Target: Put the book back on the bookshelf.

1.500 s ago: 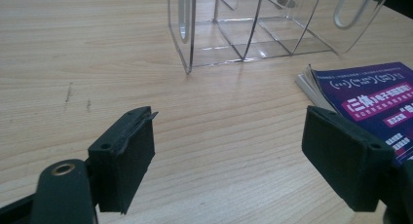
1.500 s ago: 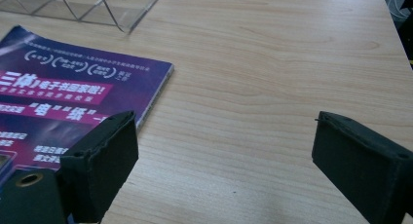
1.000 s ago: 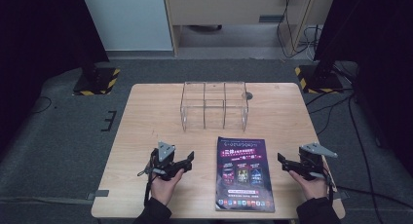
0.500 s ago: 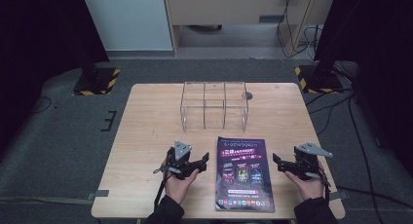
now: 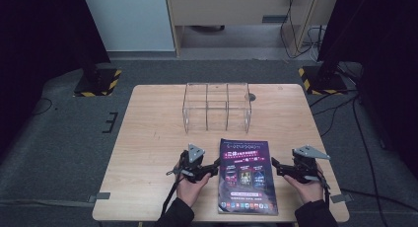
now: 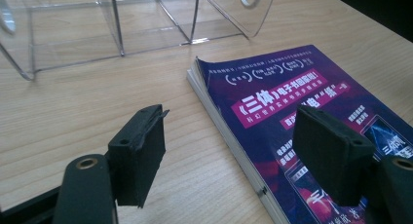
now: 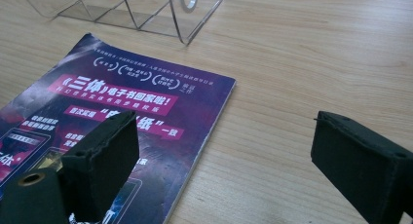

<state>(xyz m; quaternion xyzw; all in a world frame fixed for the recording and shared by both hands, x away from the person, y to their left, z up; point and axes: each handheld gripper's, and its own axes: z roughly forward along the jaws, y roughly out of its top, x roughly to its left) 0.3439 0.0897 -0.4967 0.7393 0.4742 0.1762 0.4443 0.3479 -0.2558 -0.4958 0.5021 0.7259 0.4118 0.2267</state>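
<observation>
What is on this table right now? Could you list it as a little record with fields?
surface: wooden table
lying flat: purple magazine, near edge
behind it: clear acrylic rack, with dividers
left hand-held gripper: at the magazine's left edge, jaws open and just been closing, straddling that edge, nothing gripped
right hand-held gripper: at the magazine's right edge, jaws open, holding nothing

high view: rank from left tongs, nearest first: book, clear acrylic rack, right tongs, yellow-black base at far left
1. book: lies flat just right of the left tongs, whose jaws have just been closing, nothing gripped.
2. right tongs: beyond the book's right edge.
3. clear acrylic rack: upright at the table's far middle.
4. yellow-black base: on the floor, off the table's far-left corner.
</observation>
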